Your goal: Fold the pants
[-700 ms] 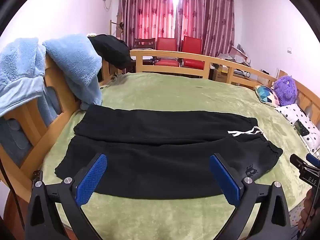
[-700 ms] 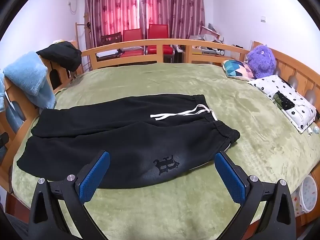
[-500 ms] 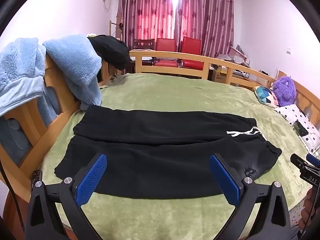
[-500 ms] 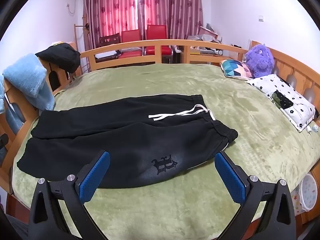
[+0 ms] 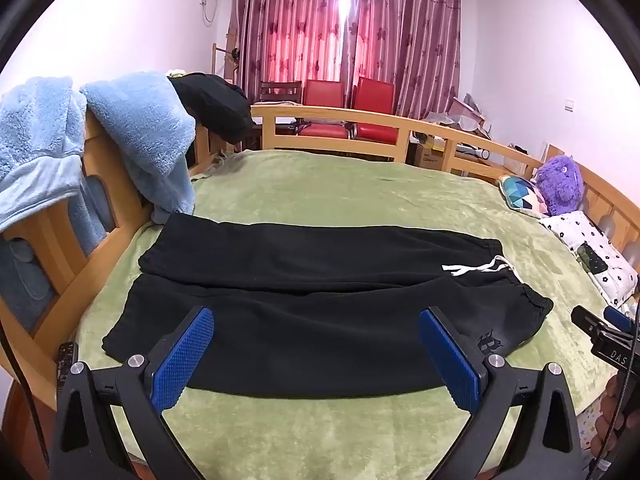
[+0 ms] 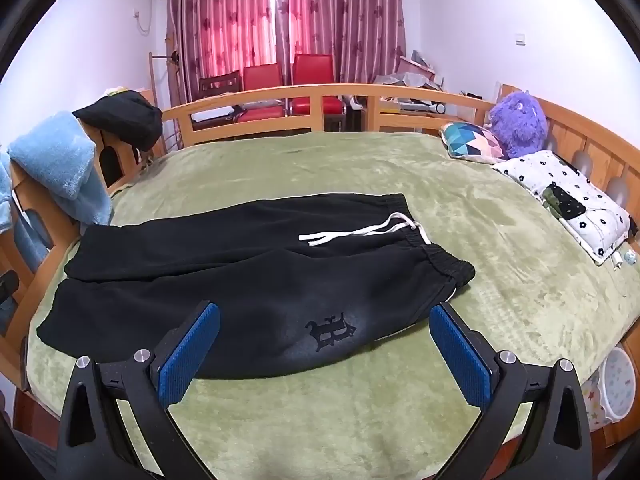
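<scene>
Black pants (image 5: 312, 300) lie flat on the green bed cover, legs pointing left, waistband with a white drawstring (image 5: 476, 268) at the right. They also show in the right wrist view (image 6: 248, 276), with a dark logo (image 6: 330, 330) near the front edge. My left gripper (image 5: 316, 356) is open and empty, above the near edge of the pants. My right gripper (image 6: 324, 352) is open and empty, above the near edge by the logo.
A wooden bed rail (image 5: 360, 124) runs around the bed. Blue fleece (image 5: 140, 136) and a black garment (image 5: 212, 108) hang on the left rail. A patterned cushion (image 6: 472, 140), a purple plush toy (image 6: 518, 120) and a white dotted pillow (image 6: 568, 200) lie at the right.
Both views have shifted slightly; the pants sit a little further from the cameras. Both grippers stay open and the pants lie as before.
</scene>
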